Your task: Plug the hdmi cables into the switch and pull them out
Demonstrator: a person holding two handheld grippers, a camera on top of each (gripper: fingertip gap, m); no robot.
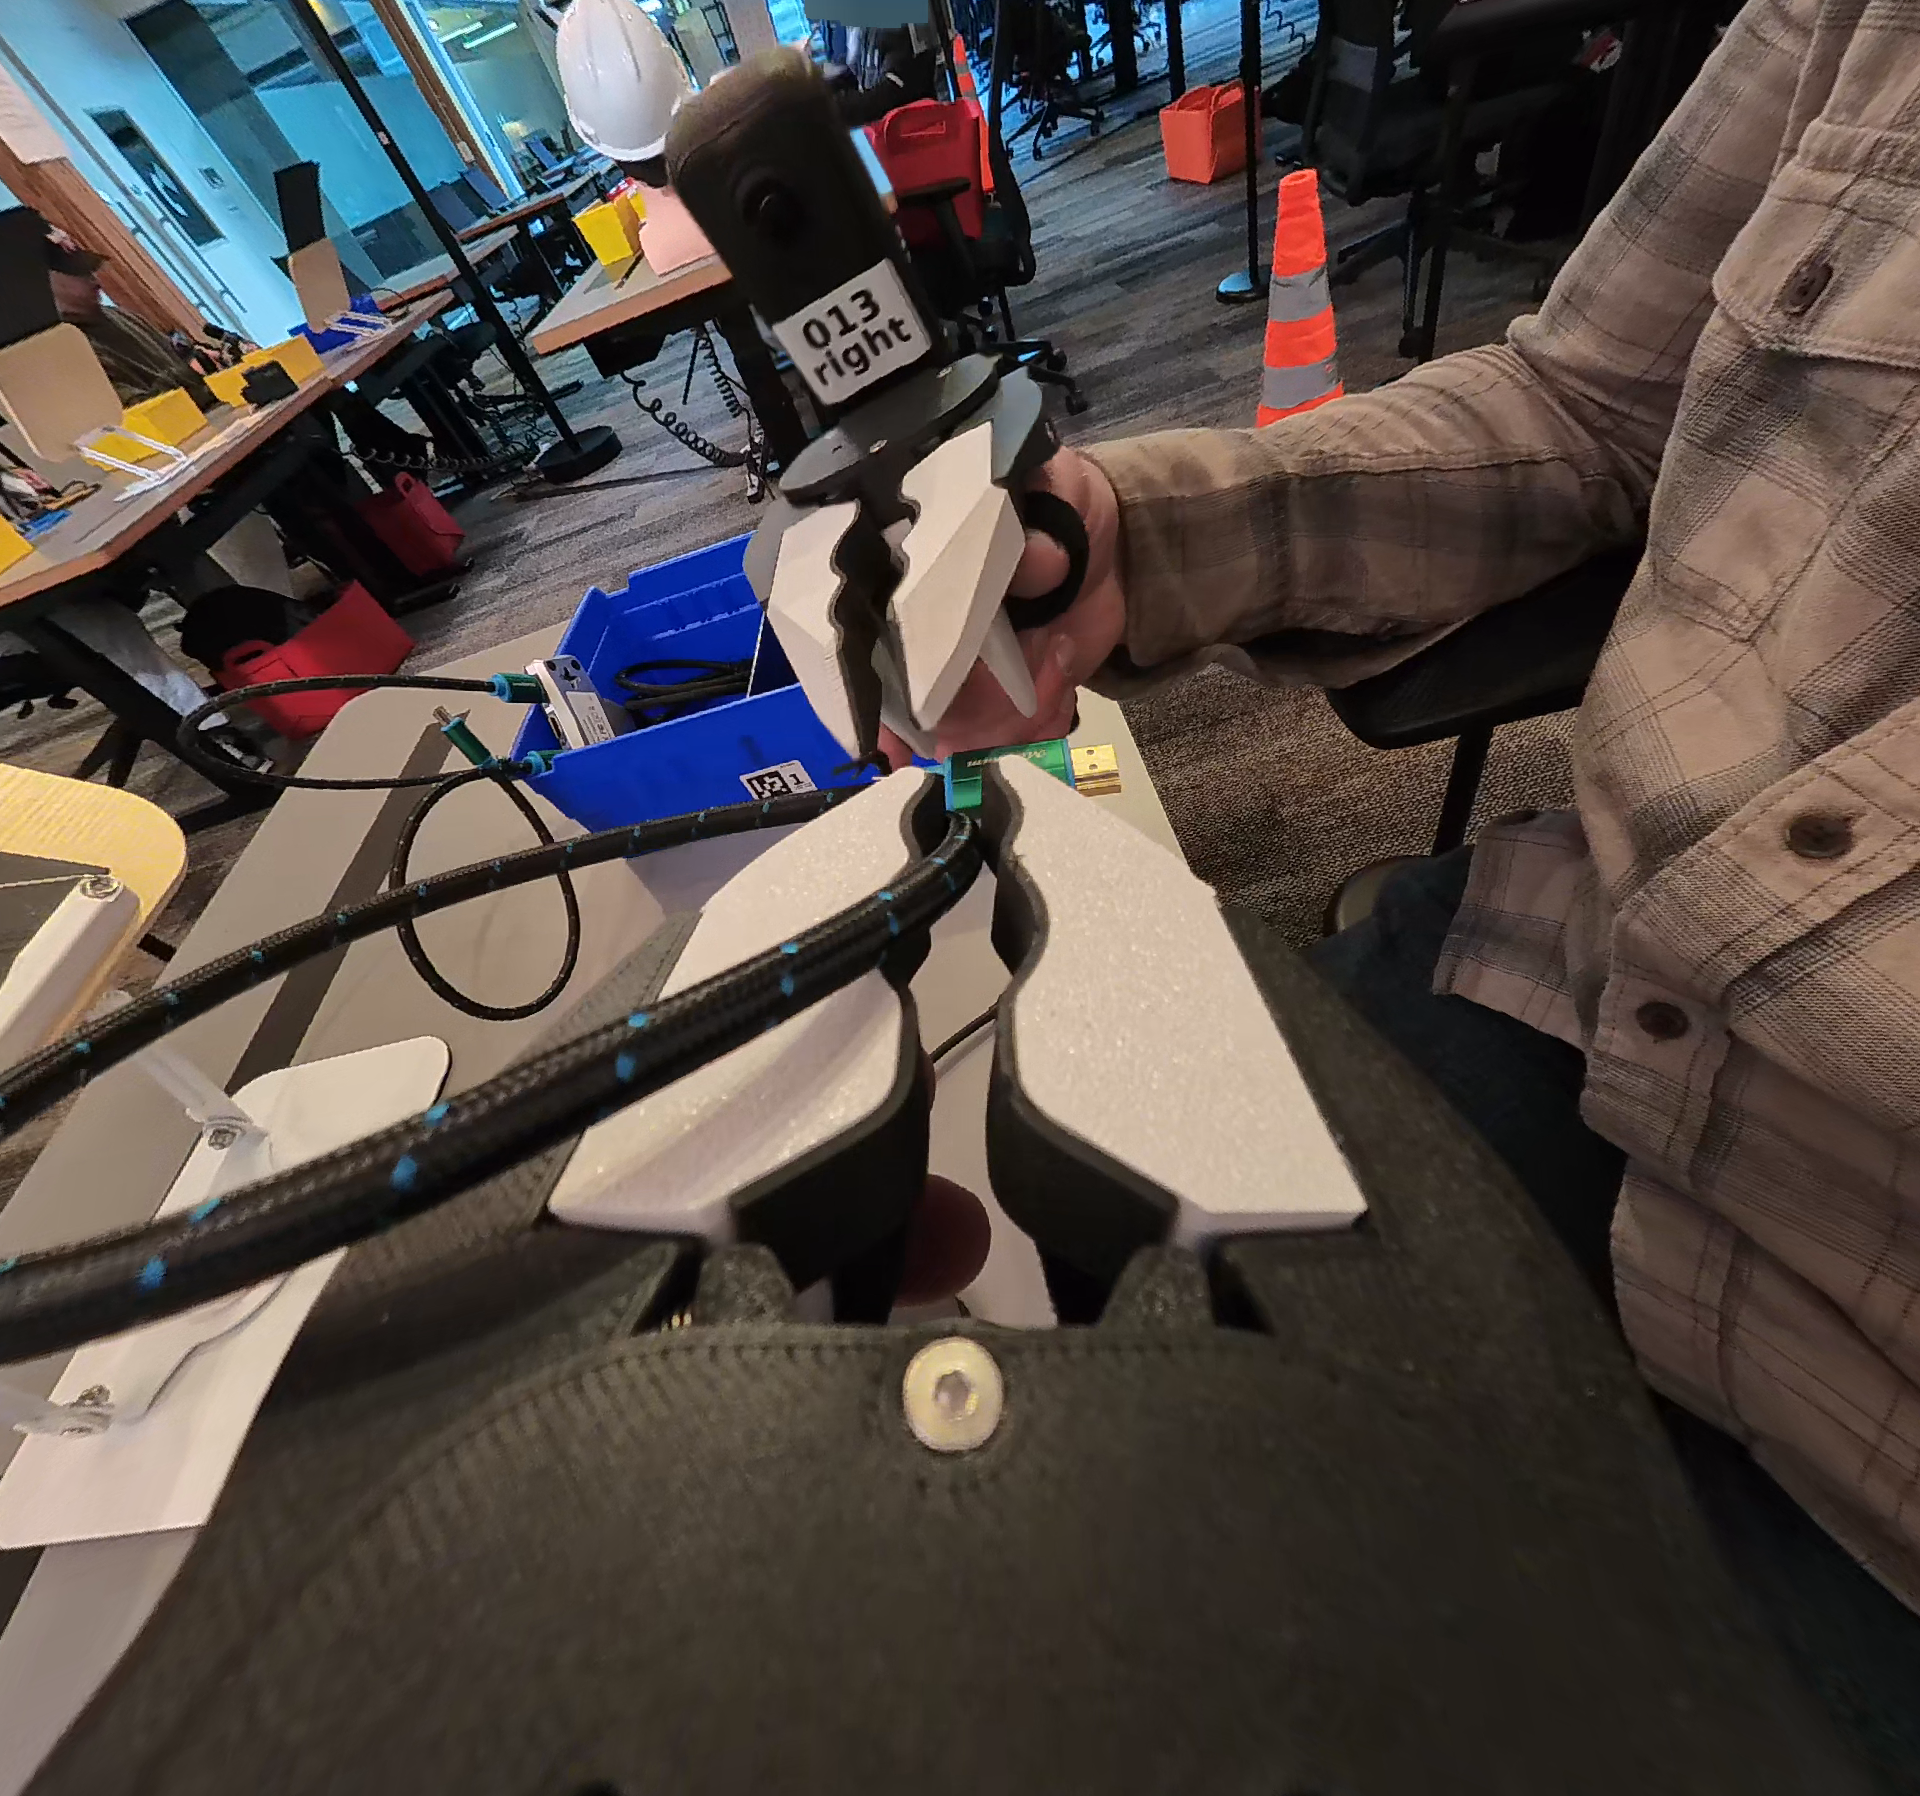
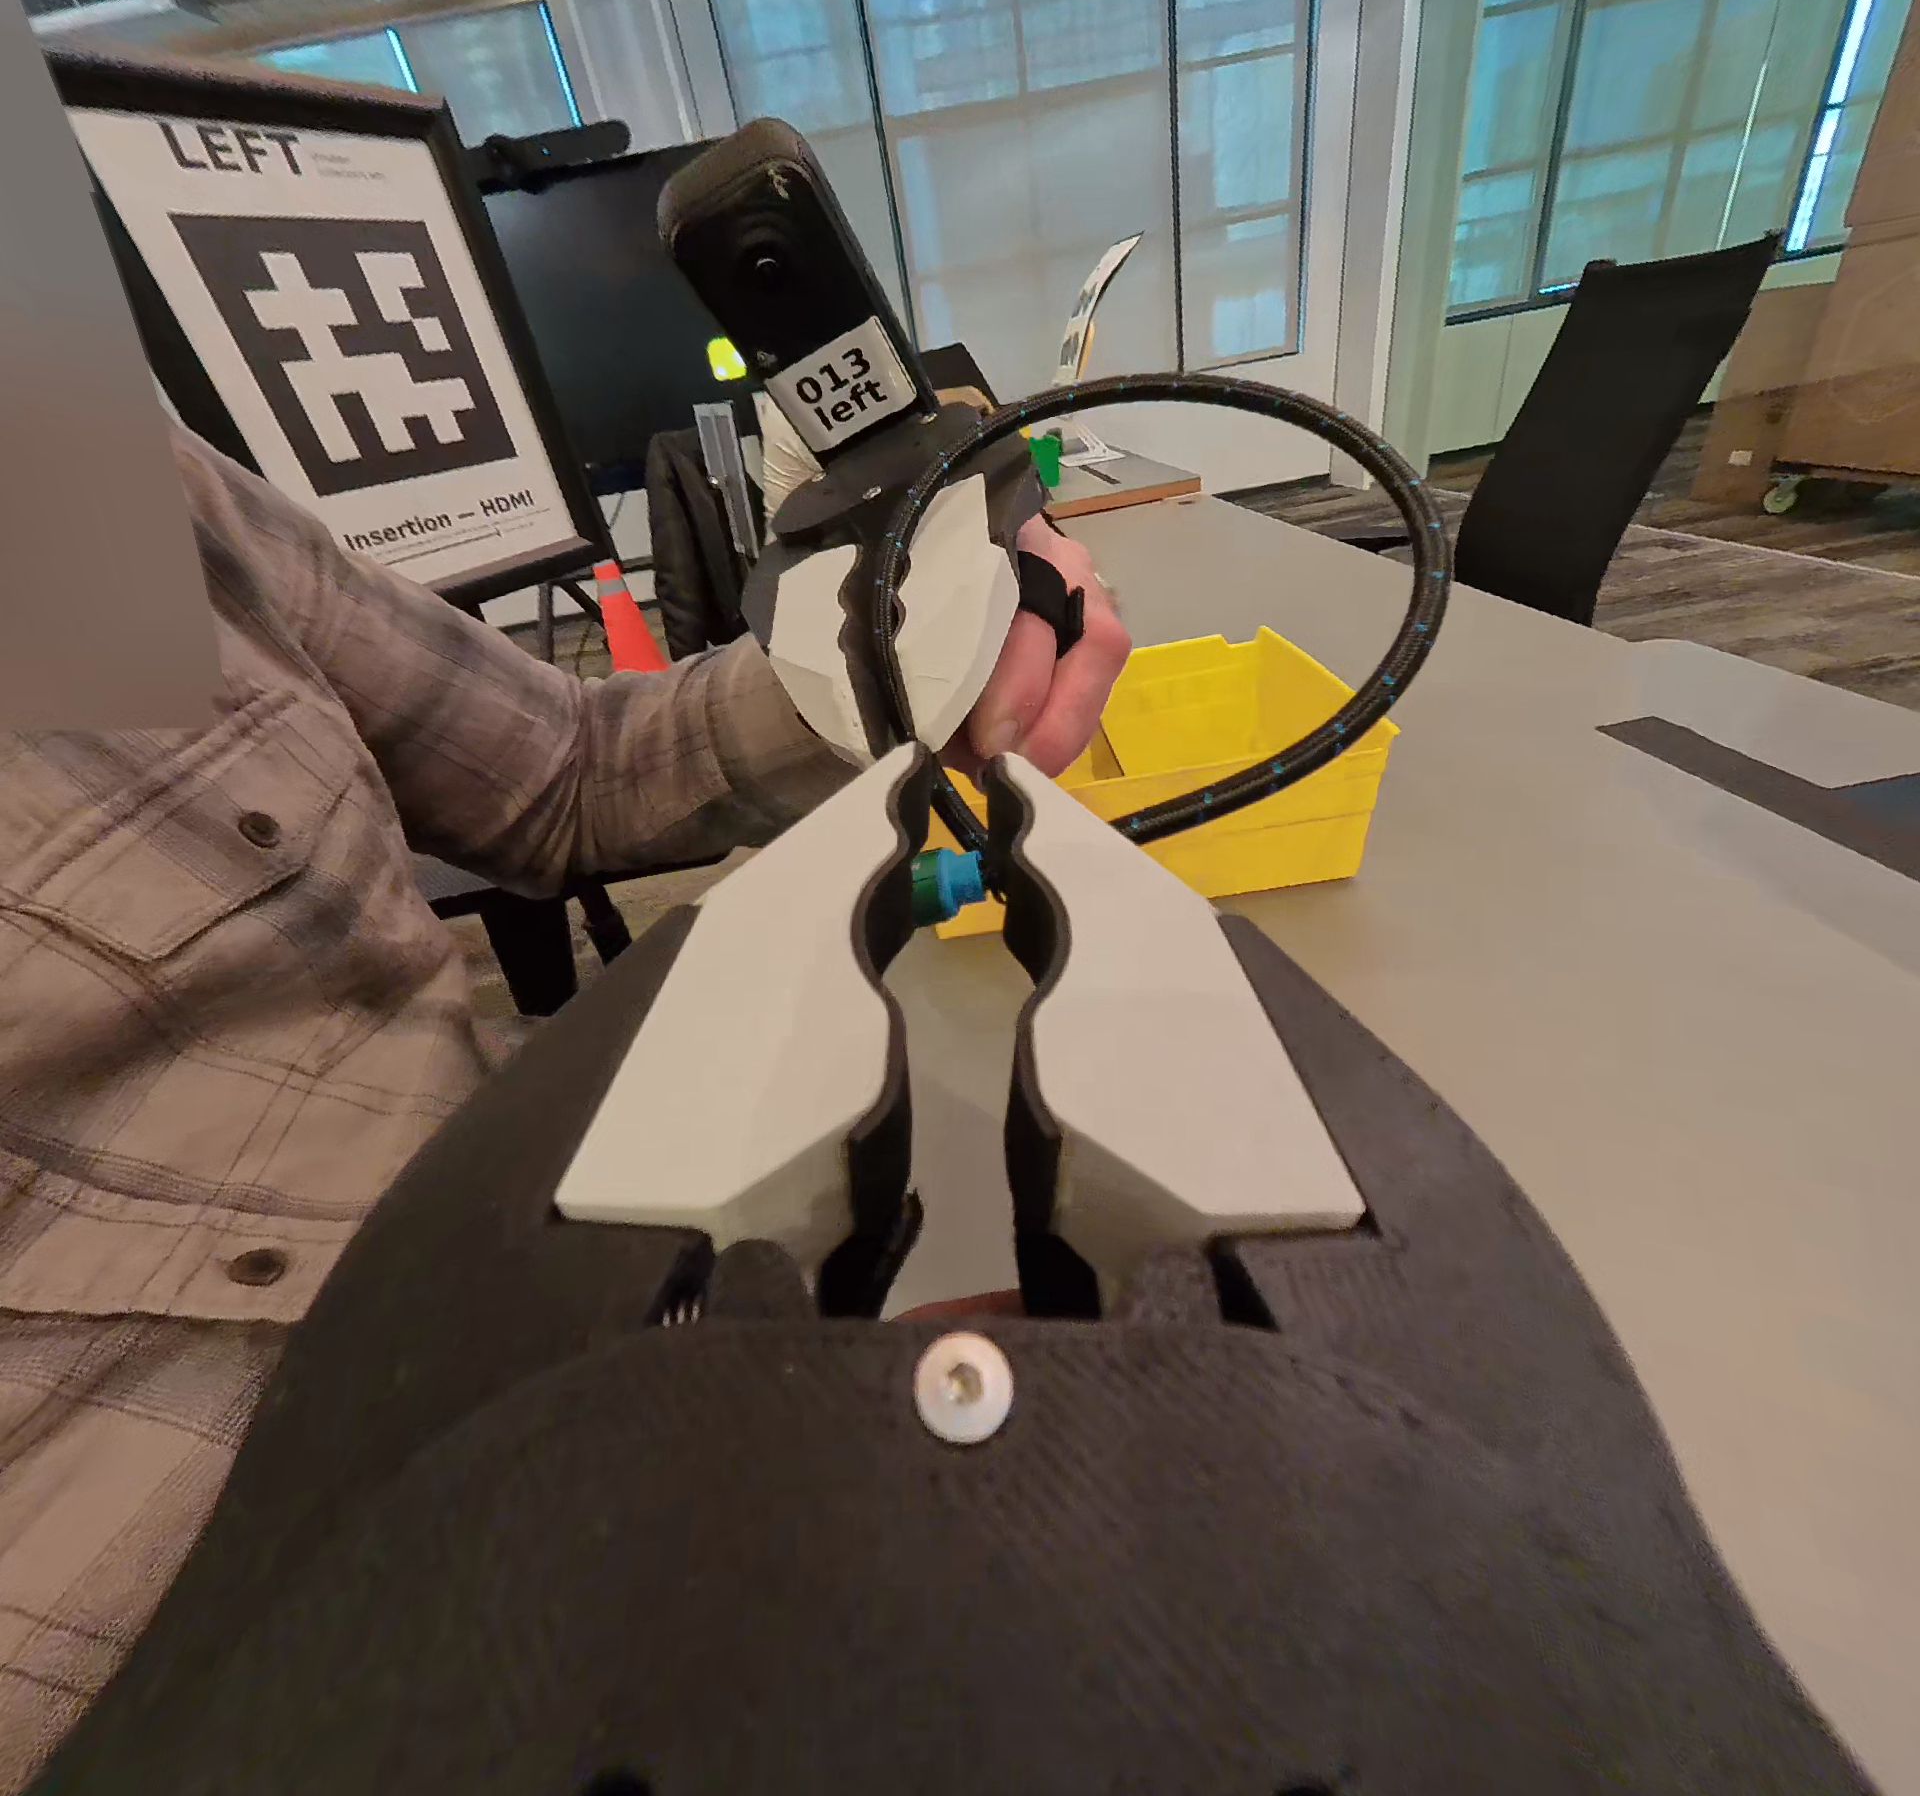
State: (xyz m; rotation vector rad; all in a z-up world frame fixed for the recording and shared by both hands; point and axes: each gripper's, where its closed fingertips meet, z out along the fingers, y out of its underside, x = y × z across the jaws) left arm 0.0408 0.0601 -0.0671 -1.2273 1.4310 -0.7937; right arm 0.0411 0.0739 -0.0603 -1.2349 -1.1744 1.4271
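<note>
My left gripper fingers pinched braided HDMI cable behind green plug; right gripper fingers nearly closed around cable, grip unclear. Step: regrasp. Next: right pinches plug, aims at switch in blue bin.

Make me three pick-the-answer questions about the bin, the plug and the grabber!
1. Where is the blue bin?
A. on the grey table
B. on the floor
C. on a chair

2. What colour is the shell of the plug by the fingertips?
A. red
B. green
C. white

3. What is the left gripper doing?
A. gaping wide open
B. lying on the table
C. shut on the black braided cable

Answers:
1. A, its base rests on the tabletop.
2. B, the shell is green with a gold tip.
3. C, the cable runs between its closed fingers.
</note>
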